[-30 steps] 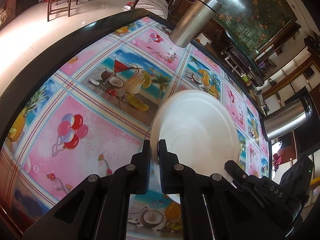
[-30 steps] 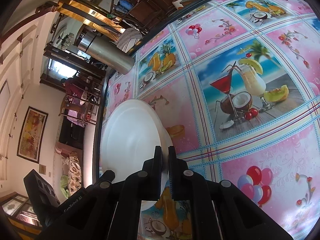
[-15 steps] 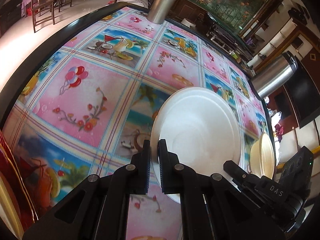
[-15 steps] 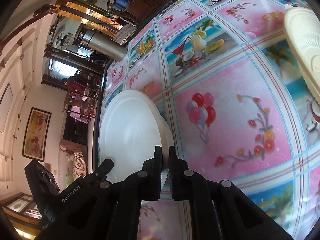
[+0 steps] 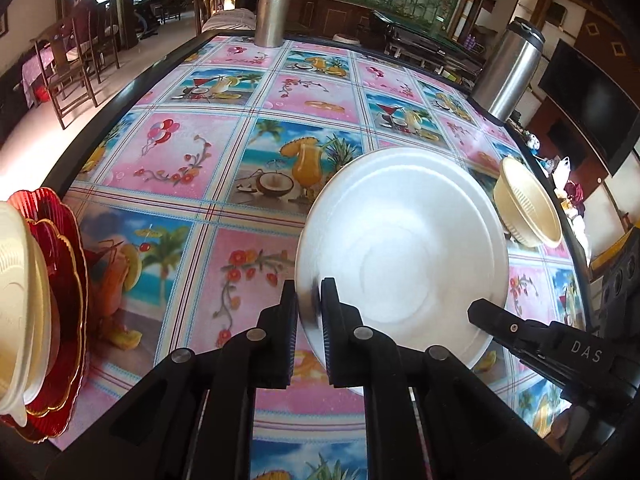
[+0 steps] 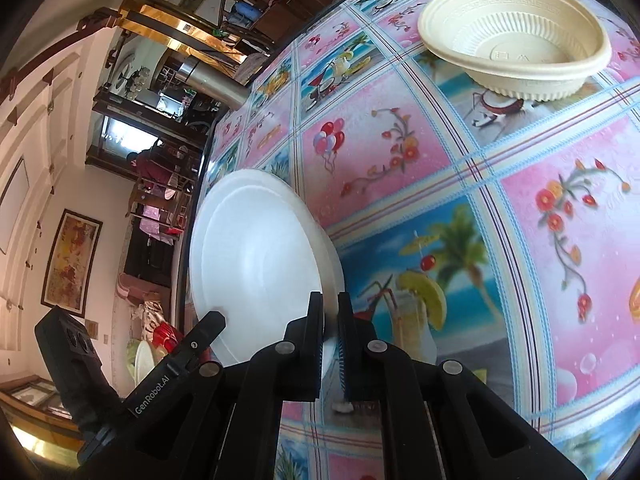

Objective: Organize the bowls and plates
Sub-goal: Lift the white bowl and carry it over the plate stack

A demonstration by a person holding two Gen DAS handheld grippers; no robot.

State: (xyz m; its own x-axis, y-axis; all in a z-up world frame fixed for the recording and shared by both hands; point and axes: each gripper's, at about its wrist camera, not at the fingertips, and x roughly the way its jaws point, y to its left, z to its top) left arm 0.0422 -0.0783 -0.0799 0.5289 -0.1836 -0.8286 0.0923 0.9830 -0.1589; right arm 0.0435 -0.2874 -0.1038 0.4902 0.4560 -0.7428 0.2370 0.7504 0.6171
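A white plate [image 5: 400, 248] hangs tilted over the patterned tablecloth, held by its rim from two sides. My left gripper [image 5: 309, 300] has the near rim between its fingers and its jaws are opening slightly. My right gripper [image 6: 330, 304] is shut on the opposite rim of the white plate [image 6: 256, 264]. A cream ribbed bowl [image 5: 528, 208] stands on the table just right of the plate, and fills the top right of the right wrist view as the cream bowl [image 6: 516, 40]. At the left edge sits a stack of red gold-rimmed plates [image 5: 68, 280] with cream dishes [image 5: 16, 300] on top.
Two steel flasks [image 5: 274, 8] [image 5: 510, 68] stand at the table's far edge. The black table rim [image 5: 120, 92] runs along the left. Wooden chairs [image 5: 68, 76] and a seated person [image 5: 86, 8] are beyond it. Bare tablecloth [image 5: 208, 152] lies between the stack and the plate.
Both grippers carried the white plate across the table. The cream bowl and the red stack came into view, and the left wrist view rolled level.
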